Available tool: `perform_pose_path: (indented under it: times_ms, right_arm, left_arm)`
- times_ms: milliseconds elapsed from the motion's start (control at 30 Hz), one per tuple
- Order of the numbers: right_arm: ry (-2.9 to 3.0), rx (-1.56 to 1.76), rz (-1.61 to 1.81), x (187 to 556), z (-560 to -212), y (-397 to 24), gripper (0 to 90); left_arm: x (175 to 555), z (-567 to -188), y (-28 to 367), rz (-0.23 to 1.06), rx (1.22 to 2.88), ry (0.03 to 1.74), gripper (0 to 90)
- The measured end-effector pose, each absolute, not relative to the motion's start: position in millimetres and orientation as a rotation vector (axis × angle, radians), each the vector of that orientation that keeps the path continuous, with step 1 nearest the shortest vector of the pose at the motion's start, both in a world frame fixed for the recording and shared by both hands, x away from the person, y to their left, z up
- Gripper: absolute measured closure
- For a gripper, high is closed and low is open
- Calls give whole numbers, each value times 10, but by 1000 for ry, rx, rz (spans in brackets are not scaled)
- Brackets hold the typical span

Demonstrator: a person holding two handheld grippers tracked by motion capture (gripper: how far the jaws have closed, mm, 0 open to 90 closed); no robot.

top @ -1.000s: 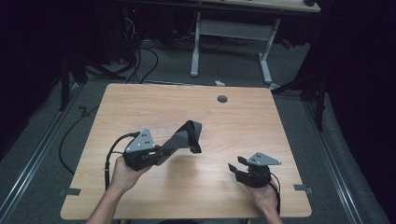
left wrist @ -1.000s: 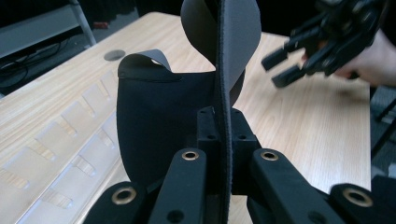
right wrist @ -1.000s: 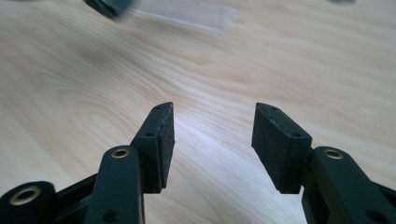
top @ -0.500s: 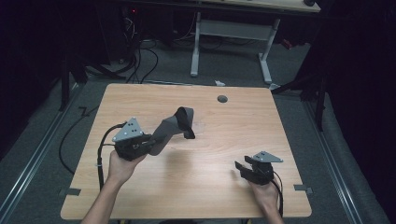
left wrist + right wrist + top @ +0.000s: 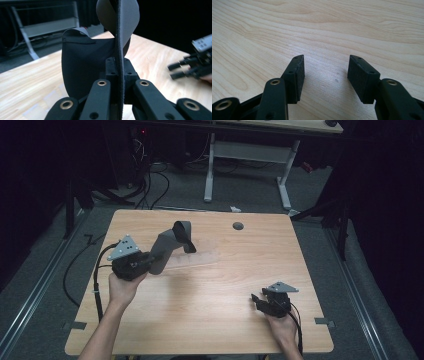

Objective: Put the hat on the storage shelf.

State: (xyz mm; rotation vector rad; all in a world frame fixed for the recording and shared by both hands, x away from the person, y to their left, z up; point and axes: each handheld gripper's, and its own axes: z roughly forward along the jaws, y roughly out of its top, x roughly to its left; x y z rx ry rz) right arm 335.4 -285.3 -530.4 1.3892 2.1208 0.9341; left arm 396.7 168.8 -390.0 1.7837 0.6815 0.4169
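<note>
A dark grey fabric piece (image 5: 167,247) with a looped strap hangs above the left half of the wooden table (image 5: 225,270). My left gripper (image 5: 151,262) is shut on it and holds it up off the wood. In the left gripper view the strap's edge (image 5: 120,45) runs straight between the shut jaws and a black fabric panel (image 5: 82,67) bulges to the left. My right gripper (image 5: 256,300) rests low near the table's front right, open. Its jaws have just been opening, and bare wood lies between the pads (image 5: 359,75). The right gripper (image 5: 185,70) also appears at the right of the left gripper view.
A round cable hole (image 5: 238,226) sits near the table's far edge. A white desk frame (image 5: 247,155) stands on the floor beyond, with loose cables (image 5: 150,180) to its left. The left gripper's cable (image 5: 96,275) loops over the table's left edge.
My left gripper has carried the fabric piece to the left and farther from the person. The right gripper has stayed at the front right, a little lower.
</note>
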Motion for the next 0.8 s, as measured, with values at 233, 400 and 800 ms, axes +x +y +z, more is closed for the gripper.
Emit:
perform_pose_path:
  times_ms: [233, 400, 800]
  right_arm:
    - [2121, 1379, 917, 3349, -5305, -2837, 472]
    - [2132, 1361, 912, 3343, -5305, -2827, 467]
    - [2136, 1358, 912, 3339, -5305, -2821, 460]
  left_arm:
    - [4089, -3894, 1802, 458, 1752, 745, 870]
    - [4162, -3934, 1872, 481, 1757, 791, 870]
    - [4325, -3957, 2061, 543, 1718, 879, 870]
